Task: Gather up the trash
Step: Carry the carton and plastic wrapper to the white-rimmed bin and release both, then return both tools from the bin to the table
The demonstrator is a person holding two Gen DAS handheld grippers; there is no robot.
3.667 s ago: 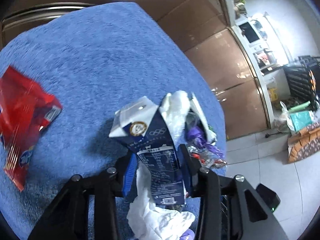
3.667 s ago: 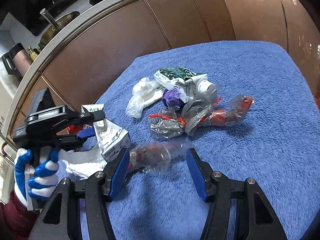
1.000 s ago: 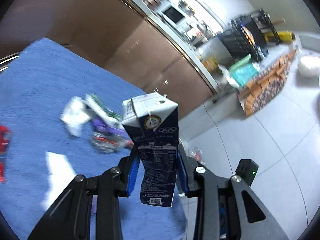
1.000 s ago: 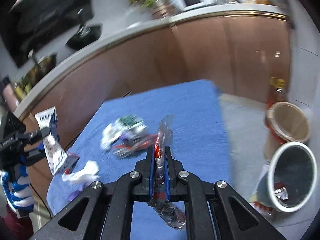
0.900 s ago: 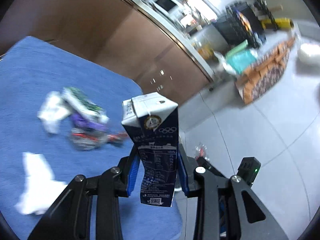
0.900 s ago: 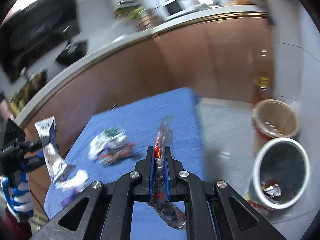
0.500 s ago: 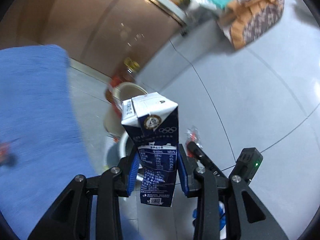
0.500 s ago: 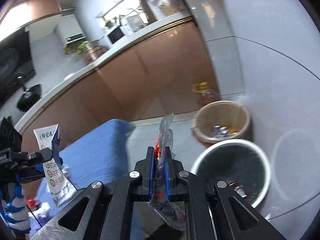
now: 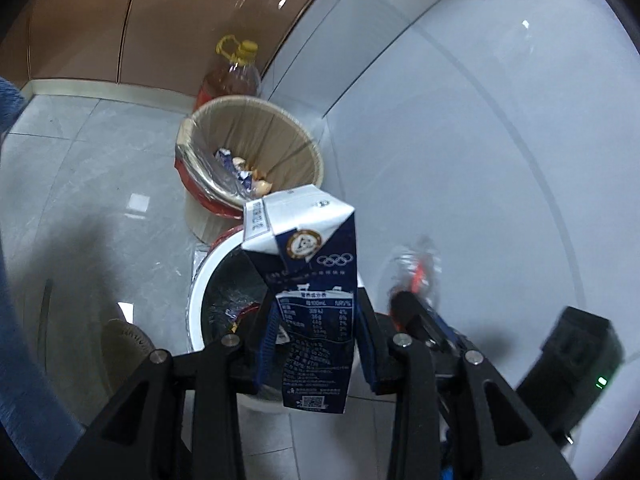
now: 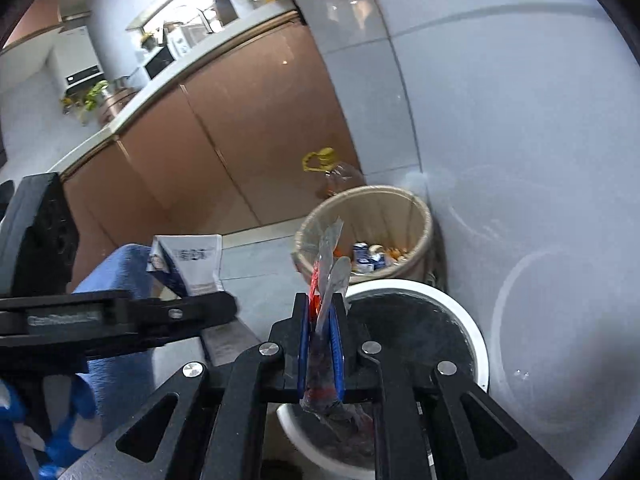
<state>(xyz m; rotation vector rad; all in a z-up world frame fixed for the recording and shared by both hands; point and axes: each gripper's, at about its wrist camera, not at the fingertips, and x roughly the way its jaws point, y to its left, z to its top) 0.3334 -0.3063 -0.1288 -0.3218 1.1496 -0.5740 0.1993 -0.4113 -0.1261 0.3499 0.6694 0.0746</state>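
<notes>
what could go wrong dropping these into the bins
The right tool is opening on the wrapper near the white bin's rim; light plastic might flutter out. The carton in the left tool hangs over that bin's edge and might land on the floor.

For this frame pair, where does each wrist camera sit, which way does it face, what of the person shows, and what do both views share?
Left wrist: on the left gripper, facing steeply down at the floor and bins; jaws grip a navy-and-white milk carton; the right gripper shows at right.
Right wrist: on the right gripper, facing down over the white-rimmed black bin; jaws are opening around a clear crumpled wrapper; a blue-and-white gloved hand shows.
Shared: both bins, including the tan lined bin, the carton, and the yellow-capped oil bottle.
</notes>
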